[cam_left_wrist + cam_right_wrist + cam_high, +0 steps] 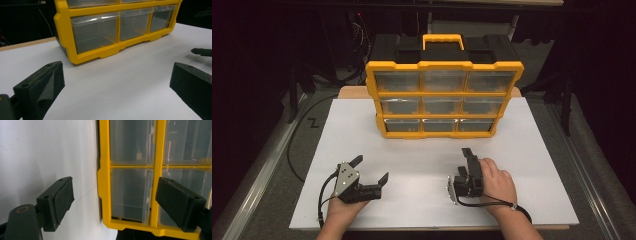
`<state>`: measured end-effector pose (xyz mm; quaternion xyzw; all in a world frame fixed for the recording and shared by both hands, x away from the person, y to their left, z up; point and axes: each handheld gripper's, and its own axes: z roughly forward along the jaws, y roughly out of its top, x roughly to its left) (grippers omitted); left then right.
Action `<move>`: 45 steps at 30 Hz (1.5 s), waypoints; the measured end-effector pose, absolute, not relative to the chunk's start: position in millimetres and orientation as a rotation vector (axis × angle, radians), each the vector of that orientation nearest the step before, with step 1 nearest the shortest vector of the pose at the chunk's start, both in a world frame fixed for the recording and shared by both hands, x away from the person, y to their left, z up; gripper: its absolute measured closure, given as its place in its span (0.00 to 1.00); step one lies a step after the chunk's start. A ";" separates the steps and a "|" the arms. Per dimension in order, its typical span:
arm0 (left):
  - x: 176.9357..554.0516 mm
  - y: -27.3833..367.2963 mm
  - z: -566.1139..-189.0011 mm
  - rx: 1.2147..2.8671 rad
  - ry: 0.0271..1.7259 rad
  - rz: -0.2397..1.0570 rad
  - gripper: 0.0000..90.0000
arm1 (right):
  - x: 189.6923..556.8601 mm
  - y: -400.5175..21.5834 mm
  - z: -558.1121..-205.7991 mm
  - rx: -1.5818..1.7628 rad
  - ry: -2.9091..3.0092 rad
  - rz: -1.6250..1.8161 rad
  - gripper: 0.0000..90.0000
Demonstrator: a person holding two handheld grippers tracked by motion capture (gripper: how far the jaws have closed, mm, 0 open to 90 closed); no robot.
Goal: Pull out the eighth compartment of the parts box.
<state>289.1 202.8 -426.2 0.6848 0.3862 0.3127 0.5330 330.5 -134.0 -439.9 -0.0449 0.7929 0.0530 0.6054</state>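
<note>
A yellow organizer (444,95) with a black back, a yellow carry handle and three rows of clear drawers stands upright at the back middle of the white board (422,160). My left gripper (373,168) rests open near the front left, with nothing between its fingers; its view looks at the organizer's (100,52) bottom row. My right gripper (466,161) is turned on its side at the front right, a short way from the bottom drawers. Its jaws stand open and hold nothing, with the organizer (132,195) seen rotated between them. The right gripper's tip (201,51) shows in the left gripper view.
The board lies on a wooden table (344,91) with dark floor around it. A black cable (294,145) loops on the floor at the left, beside a metal rail (257,175). Another rail (584,175) runs along the right side.
</note>
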 end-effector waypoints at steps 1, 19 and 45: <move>289.3 202.7 -426.2 1.629 0.920 0.743 0.00 | 331.6 -132.9 -440.2 -0.110 1.829 0.121 0.21; 289.2 204.6 -425.2 1.613 0.914 0.723 0.00 | 358.2 -100.8 -437.3 -0.074 1.739 0.138 0.48; 288.7 203.3 -425.0 1.602 0.899 0.715 0.00 | 407.3 -75.0 -417.8 -0.042 1.695 0.143 0.63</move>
